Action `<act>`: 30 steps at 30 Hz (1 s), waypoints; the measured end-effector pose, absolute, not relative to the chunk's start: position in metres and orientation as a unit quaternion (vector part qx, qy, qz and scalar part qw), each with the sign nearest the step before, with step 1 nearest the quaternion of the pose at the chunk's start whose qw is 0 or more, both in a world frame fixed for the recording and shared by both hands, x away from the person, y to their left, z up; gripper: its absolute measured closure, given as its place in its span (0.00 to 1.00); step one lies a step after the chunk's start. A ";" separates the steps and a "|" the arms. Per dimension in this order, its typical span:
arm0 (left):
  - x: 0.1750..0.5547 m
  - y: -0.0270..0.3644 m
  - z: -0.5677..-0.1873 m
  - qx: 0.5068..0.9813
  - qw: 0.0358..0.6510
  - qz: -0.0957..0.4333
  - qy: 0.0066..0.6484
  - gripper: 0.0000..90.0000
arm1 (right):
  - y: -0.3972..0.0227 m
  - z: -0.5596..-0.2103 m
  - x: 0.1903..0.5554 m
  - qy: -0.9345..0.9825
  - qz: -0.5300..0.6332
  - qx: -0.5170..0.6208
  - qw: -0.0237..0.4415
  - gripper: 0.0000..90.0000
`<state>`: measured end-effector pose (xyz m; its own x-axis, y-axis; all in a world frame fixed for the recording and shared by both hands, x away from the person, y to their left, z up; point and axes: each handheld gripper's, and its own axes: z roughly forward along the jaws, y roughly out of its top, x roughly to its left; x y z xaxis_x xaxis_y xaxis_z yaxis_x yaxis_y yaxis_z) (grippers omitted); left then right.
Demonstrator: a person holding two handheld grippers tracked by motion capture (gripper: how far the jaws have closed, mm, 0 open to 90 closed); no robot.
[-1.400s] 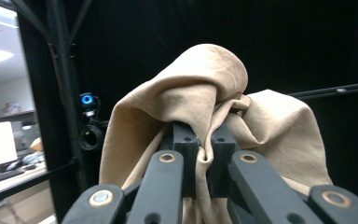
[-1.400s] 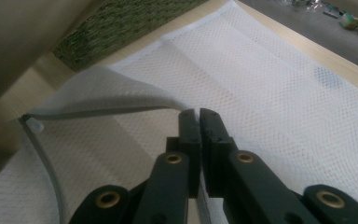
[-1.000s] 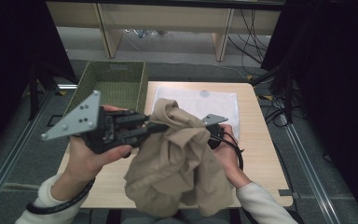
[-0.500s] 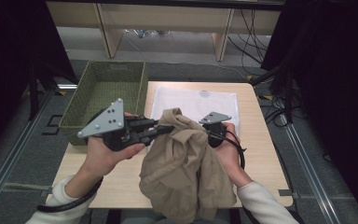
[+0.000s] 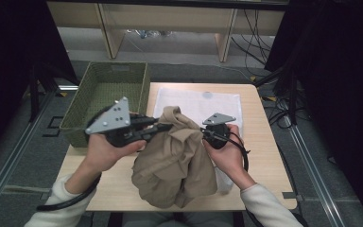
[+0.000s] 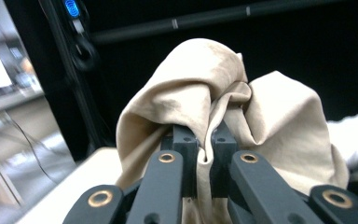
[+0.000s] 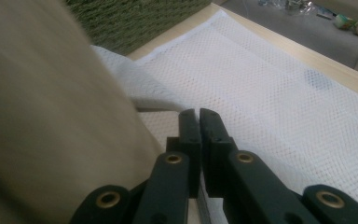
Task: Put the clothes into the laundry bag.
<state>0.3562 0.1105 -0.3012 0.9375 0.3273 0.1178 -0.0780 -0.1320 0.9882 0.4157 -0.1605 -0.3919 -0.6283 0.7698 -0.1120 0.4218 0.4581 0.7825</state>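
A: Lower now than in the earlier frame, the left gripper [image 5: 163, 127] pinches a fold of the tan garment [image 5: 177, 161].

B: Right gripper [image 7: 199, 122]?

A: Closed, apparently empty. Garment's bunched over the white mesh bag [image 5: 227, 101], probably not inside yet.

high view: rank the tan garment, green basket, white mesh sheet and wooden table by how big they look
1. wooden table
2. tan garment and green basket, too alike to rank
3. white mesh sheet, partly covered
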 end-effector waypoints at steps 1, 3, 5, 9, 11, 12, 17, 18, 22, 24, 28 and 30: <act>0.360 0.107 -0.314 0.743 0.646 0.146 0.093 0.95 | -0.160 -0.392 0.415 0.819 0.375 0.367 0.232 0.99; 0.365 0.104 -0.329 0.752 0.636 0.144 0.100 0.95 | -0.161 -0.391 0.415 0.818 0.380 0.365 0.231 0.99; 0.369 0.104 -0.343 0.755 0.633 0.130 0.114 0.95 | -0.161 -0.390 0.414 0.817 0.381 0.364 0.234 0.99; 0.377 0.103 -0.363 0.767 0.617 0.114 0.137 0.95 | -0.160 -0.389 0.414 0.816 0.383 0.364 0.235 0.99; 0.383 0.101 -0.373 0.774 0.606 0.107 0.146 0.95 | -0.160 -0.389 0.413 0.817 0.383 0.362 0.236 0.99; 0.385 0.100 -0.378 0.777 0.602 0.104 0.151 0.95 | -0.160 -0.389 0.413 0.818 0.384 0.361 0.231 0.99; 0.398 0.090 -0.400 0.795 0.576 0.090 0.171 0.95 | -0.159 -0.387 0.412 0.813 0.389 0.368 0.229 0.99; 0.398 0.090 -0.400 0.795 0.576 0.090 0.171 0.95 | -0.159 -0.386 0.412 0.813 0.389 0.366 0.232 0.99; 0.409 0.076 -0.417 0.812 0.549 0.079 0.181 0.95 | -0.160 -0.385 0.412 0.813 0.391 0.363 0.233 0.99; 0.411 0.069 -0.423 0.815 0.544 0.070 0.187 0.95 | -0.161 -0.385 0.412 0.814 0.391 0.358 0.238 0.99; 0.414 0.059 -0.430 0.829 0.525 0.069 0.182 0.95 | -0.161 -0.384 0.411 0.810 0.393 0.363 0.240 0.99; 0.413 0.055 -0.433 0.833 0.519 0.065 0.180 0.95 | -0.159 -0.383 0.409 0.805 0.394 0.374 0.237 0.99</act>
<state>0.4132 0.0551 -0.4325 0.9264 0.3683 -0.0788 0.2333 -0.3971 0.8876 0.4085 -0.1595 -0.3825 -0.6084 0.7890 -0.0863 0.4156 0.4094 0.8122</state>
